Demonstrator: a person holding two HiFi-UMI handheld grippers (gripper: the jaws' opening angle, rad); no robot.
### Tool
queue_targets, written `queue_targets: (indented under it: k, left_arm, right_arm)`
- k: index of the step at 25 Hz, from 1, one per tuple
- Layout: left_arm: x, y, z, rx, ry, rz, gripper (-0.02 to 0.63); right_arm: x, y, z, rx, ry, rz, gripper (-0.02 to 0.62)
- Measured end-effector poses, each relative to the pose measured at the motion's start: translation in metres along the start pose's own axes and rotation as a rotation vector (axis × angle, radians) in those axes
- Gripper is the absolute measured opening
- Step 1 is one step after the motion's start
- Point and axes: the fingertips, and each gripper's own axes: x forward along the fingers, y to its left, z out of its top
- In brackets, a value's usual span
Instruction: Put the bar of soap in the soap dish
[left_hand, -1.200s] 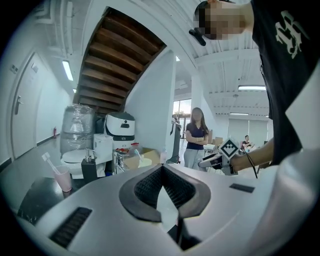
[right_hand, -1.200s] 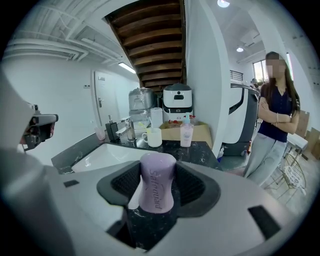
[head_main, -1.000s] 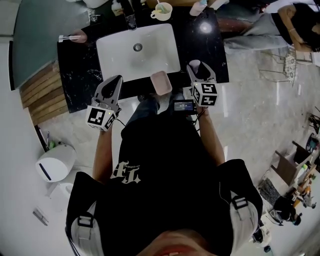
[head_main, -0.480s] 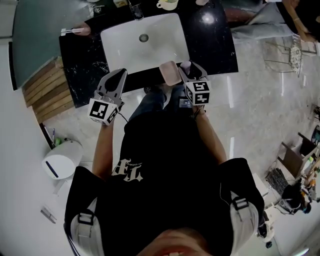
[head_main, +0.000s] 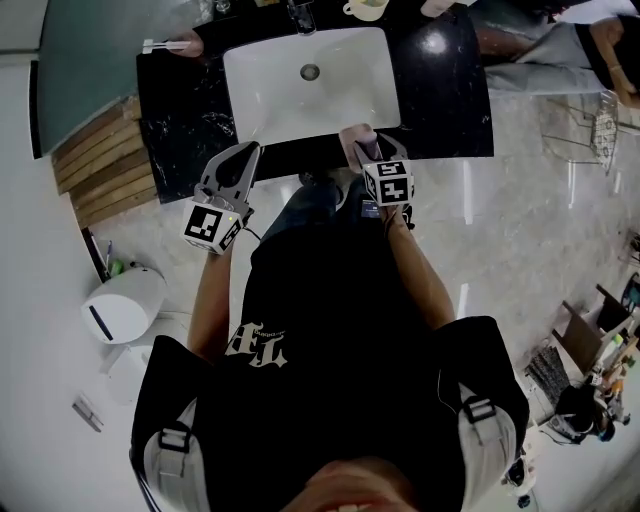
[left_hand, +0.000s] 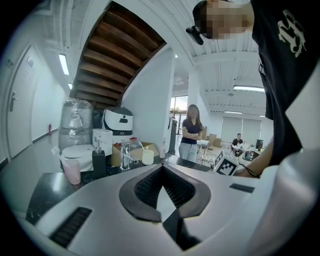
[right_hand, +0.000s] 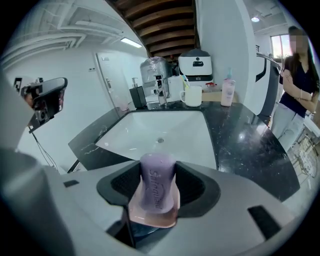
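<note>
The left gripper (head_main: 243, 156) hangs off the near edge of the black counter (head_main: 185, 120), left of the white sink (head_main: 300, 95). Its jaws meet at the tips with nothing between them. To the right, the right gripper (right_hand: 156, 186) has its jaws clamped on the sides of the purple bar of soap (right_hand: 157, 189). The bar stands on end over the pink soap dish (right_hand: 150, 216), which sits at the counter's near edge by the sink's near right corner.
</note>
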Motion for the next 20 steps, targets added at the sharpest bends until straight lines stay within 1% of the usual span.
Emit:
queue_targets:
  k: [11, 15, 20]
  left_arm:
    - [-0.017, 0.015, -0.006, -0.015, 0.002, 0.045, 0.002]
    - [-0.019, 0.019, -0.009, -0.02, 0.002, 0.057, 0.002]
    - [-0.014, 0.019, -0.011, -0.026, 0.008, 0.051, 0.002]
  right_arm:
    - [0.034, 0.003, -0.008, -0.058, 0.108, -0.05, 0.225]
    - [0.039, 0.008, -0.012, -0.067, 0.132, -0.053, 0.226]
    - [0.038, 0.007, -0.011, -0.086, 0.143, -0.066, 0.227]
